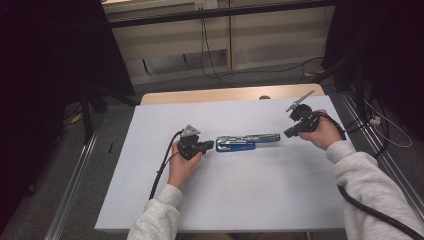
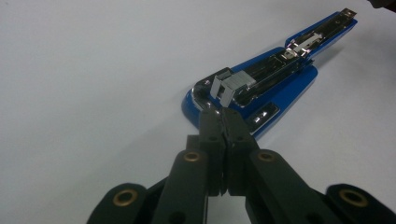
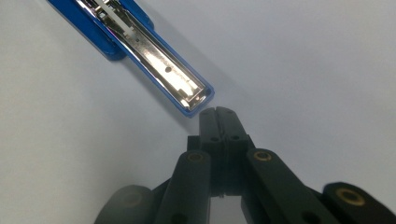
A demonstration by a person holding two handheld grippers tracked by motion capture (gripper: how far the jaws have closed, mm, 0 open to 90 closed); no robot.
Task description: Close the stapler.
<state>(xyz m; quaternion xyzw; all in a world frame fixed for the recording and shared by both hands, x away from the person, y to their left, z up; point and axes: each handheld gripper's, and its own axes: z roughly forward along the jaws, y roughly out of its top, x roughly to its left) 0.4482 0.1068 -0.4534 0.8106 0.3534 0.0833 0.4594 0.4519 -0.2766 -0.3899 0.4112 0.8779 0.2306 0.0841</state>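
Observation:
A blue stapler [image 1: 245, 142] lies opened out flat on the white table [image 1: 235, 195], its metal staple channel facing up. My left gripper [image 1: 211, 145] is shut with nothing in it, its tips at the stapler's hinge end. In the left gripper view the closed tips [image 2: 223, 113] sit right at the hinge of the stapler [image 2: 275, 70], beside a grey staple block [image 2: 231, 84]. My right gripper [image 1: 288, 133] is also shut and empty, just off the stapler's far tip. In the right gripper view its tips [image 3: 218, 112] stand close to the open end of the stapler [image 3: 159, 60].
The white table has a wooden strip [image 1: 220, 94] along its far edge. Black cables [image 1: 162, 167] trail from the grippers. Dark stands and floor cables [image 1: 220, 70] lie beyond the table.

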